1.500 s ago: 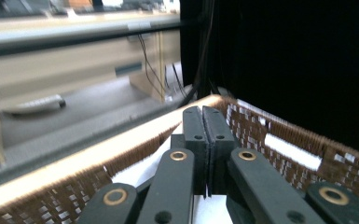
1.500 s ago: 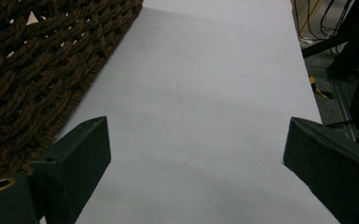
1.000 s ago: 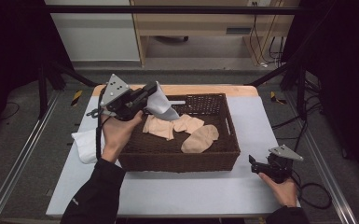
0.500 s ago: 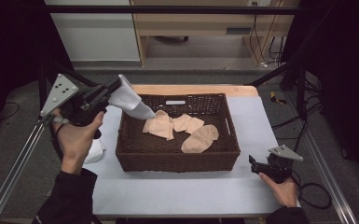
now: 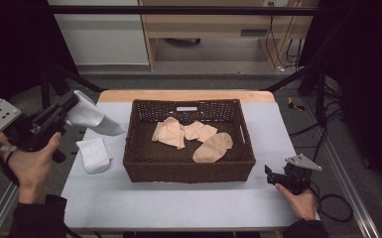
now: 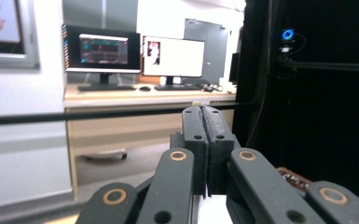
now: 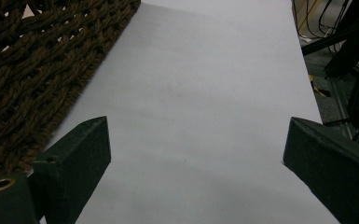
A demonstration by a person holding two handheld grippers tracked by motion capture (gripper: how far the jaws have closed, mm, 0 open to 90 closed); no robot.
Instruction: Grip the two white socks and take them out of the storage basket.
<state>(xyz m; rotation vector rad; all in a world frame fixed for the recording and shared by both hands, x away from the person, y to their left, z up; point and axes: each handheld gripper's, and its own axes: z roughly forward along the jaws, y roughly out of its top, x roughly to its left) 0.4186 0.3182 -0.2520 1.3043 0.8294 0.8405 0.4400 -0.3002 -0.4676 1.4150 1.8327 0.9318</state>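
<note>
So far, one white cotton sock (image 5: 94, 154) lies near the worktop's (image 5: 178, 203) left edge. Left claw (image 5: 72, 101), clamped on a second white sock (image 5: 92, 117), carries it above. Three beige socks (image 5: 213, 147) remain in the brown wicker basket (image 5: 188, 171). Right claw (image 7: 196, 154) gapes empty.

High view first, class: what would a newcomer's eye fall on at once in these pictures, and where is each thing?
The dark woven basket sits mid-table with three peach-coloured socks lying in it. At the table's left edge, the left gripper is shut on a white sock that hangs in the air above another white sock lying flat on the table. At the near right corner the right gripper rests with its jaws open.
</note>
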